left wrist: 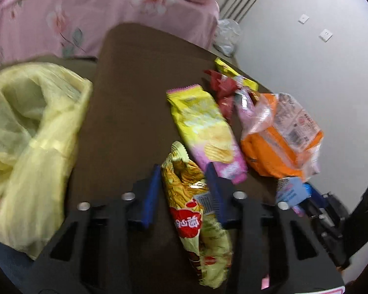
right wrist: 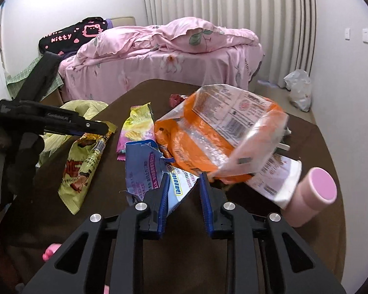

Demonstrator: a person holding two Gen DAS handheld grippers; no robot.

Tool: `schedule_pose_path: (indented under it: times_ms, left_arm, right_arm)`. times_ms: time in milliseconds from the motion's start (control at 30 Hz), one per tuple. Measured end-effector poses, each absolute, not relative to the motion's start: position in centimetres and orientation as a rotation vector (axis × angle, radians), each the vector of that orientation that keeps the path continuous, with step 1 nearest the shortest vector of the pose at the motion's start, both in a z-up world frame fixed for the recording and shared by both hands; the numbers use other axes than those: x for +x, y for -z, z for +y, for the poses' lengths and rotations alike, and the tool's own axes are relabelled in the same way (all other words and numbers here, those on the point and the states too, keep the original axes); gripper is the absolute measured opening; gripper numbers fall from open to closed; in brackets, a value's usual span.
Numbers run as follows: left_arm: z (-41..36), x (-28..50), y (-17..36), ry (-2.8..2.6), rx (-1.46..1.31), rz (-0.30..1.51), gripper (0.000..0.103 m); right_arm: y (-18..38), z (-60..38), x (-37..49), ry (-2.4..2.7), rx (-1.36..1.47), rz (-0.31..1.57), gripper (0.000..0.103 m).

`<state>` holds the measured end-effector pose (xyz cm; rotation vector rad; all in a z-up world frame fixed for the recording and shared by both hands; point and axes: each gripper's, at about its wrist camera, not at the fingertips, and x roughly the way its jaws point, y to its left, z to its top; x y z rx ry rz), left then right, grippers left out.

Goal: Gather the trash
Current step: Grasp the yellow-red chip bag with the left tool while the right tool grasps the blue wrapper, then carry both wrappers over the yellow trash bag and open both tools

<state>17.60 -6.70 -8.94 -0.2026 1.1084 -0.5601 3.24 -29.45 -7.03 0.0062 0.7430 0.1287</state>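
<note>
Trash collection at an early stage: wrappers on the brown table point(left wrist: 125, 103), both grippers at a wrapper.

From left: the yellow trash bag point(left wrist: 29, 132) hangs open at the table edge, contents not visible. The left gripper point(left wrist: 181, 171) straddles the yellow noodle-snack wrapper point(left wrist: 196, 208); pad contact cannot be confirmed. The chip bag point(left wrist: 203, 127), red wrapper point(left wrist: 223, 90) and orange bag point(left wrist: 279, 137) remain uncollected. The right gripper point(right wrist: 184, 178) straddles the blue-white wrapper point(right wrist: 147, 169), grip unconfirmed; the pink cup point(right wrist: 311, 196) lies rightmost.
</note>
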Motion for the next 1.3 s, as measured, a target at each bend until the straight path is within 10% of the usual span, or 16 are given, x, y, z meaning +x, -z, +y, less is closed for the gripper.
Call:
schedule_pose_path:
  times_ms: [500, 1300]
  left_arm:
    - [-3.5, 7.6, 0.3, 0.415, -0.001, 0.543, 0.031]
    - [6.3, 8.1, -2.3, 0.153, -0.100, 0.413, 0.031]
  right_arm:
    - [4.8, -27.4, 1.0, -0.098, -0.046, 0.683, 0.024]
    - [0.4, -22.9, 3.0, -0.236, -0.075, 0.619, 0.024]
